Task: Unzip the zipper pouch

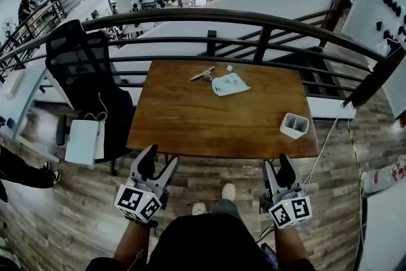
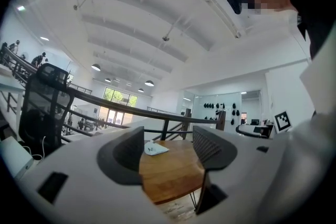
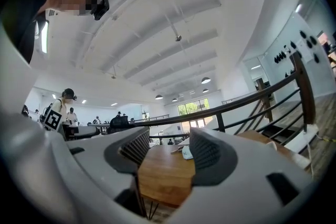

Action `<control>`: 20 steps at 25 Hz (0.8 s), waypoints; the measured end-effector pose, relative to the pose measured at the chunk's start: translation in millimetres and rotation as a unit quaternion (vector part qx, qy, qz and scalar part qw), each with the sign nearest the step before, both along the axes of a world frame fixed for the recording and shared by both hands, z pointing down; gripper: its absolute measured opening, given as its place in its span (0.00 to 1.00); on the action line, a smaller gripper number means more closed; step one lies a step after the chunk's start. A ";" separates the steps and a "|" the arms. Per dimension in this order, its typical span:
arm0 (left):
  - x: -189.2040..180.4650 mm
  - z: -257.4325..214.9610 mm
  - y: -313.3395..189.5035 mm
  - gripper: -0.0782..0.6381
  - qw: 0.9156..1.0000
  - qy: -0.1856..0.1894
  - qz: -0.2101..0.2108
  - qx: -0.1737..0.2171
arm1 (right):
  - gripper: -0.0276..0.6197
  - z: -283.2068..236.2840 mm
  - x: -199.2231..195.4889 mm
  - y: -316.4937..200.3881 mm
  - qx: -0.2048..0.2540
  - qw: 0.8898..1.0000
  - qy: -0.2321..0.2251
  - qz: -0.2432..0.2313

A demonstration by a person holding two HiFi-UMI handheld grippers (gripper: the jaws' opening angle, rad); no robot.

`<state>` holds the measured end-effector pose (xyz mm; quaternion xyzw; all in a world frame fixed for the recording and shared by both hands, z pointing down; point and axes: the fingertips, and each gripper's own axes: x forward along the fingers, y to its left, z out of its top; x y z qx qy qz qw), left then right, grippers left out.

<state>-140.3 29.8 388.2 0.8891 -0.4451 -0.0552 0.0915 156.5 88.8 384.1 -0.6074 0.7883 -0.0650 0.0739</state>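
Chair (image 1: 82, 73) stands left of table (image 1: 190, 124); left gripper (image 1: 158, 163) hovers short of its near edge, jaws apart, empty; slim tool (image 1: 202, 73) just beside pouch (image 1: 229, 84) near far edge, railing (image 1: 254, 19) behind; cup (image 1: 294, 125) before right gripper (image 1: 278, 169), likewise wide and empty.

Both held low and well apart, left gripper (image 1: 158, 165) and right gripper (image 1: 278, 169) point level forward, jaws apart, nothing between them
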 end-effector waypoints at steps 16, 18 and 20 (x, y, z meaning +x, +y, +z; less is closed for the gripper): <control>25.4 -11.0 -79.6 0.52 0.999 -0.010 -0.035 -0.003 | 0.36 9.7 28.8 -134.4 -0.024 0.999 -0.008 -0.035; 31.9 -9.6 -94.5 0.52 0.999 -0.014 -0.037 -0.005 | 0.36 15.7 34.3 -155.7 -0.033 0.999 -0.009 -0.041; 39.1 -7.2 -111.7 0.52 0.999 -0.017 -0.041 -0.008 | 0.36 20.5 40.7 -177.5 -0.040 0.998 -0.013 -0.044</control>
